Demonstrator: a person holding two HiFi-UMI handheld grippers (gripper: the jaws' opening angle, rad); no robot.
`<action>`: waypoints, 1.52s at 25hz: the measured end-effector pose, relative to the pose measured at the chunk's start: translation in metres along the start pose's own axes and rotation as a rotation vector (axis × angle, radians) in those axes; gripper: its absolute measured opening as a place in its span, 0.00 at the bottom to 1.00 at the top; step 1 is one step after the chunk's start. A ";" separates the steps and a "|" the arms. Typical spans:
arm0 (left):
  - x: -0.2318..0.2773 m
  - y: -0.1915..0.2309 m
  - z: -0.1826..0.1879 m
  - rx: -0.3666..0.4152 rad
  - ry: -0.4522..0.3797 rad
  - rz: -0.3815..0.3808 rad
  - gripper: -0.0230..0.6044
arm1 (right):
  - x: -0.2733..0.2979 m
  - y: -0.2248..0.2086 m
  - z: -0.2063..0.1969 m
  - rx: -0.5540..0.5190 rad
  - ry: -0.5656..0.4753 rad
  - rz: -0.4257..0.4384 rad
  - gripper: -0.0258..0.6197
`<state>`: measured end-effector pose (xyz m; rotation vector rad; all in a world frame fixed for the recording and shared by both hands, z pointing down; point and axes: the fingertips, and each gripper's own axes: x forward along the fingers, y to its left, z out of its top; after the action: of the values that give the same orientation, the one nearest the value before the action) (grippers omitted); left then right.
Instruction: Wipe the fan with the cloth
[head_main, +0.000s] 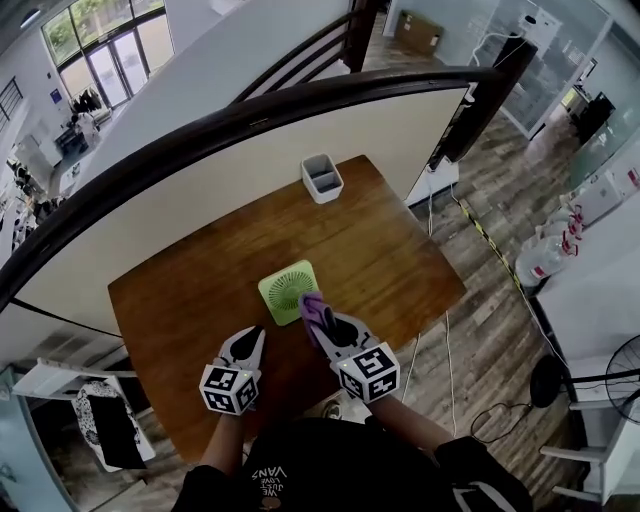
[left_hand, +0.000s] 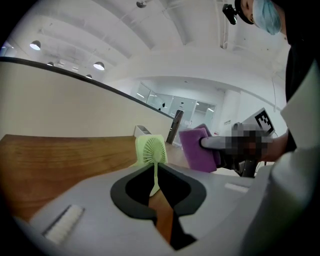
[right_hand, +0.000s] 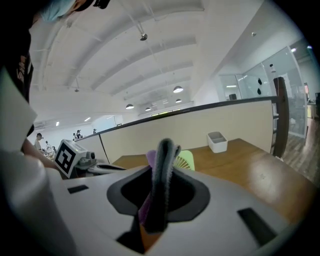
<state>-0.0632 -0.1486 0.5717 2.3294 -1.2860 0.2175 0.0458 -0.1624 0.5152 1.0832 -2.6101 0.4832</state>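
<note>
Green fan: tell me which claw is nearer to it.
Right. The right claw, gripping the purple cloth, is at the near right edge of the fan; the left claw, shut, hangs short of it, leftward.

At the bottom centre of the head view, the person's black shirt (head_main: 300, 472) bears white print, upside down in the frame. Its largest word reads "VANS"; the smaller lines beside it are too small to make out. The cubes on the left tool (head_main: 252, 340) and right tool (head_main: 318, 320) carry black-and-white square code markers, with no letters or numbers. A blue wall sign (head_main: 55, 97) at upper left is illegible.
</note>
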 end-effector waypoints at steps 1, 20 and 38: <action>0.004 0.006 -0.003 -0.005 0.014 -0.007 0.05 | 0.007 0.001 0.000 -0.009 0.007 0.005 0.17; 0.065 0.033 -0.042 -0.026 0.123 -0.113 0.27 | 0.095 0.030 -0.011 -0.260 0.063 0.140 0.17; 0.073 0.036 -0.041 -0.033 0.129 -0.121 0.16 | 0.084 -0.023 -0.003 -0.141 0.040 0.025 0.17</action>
<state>-0.0493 -0.2013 0.6448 2.3154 -1.0754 0.2995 0.0057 -0.2297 0.5534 0.9870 -2.5820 0.3177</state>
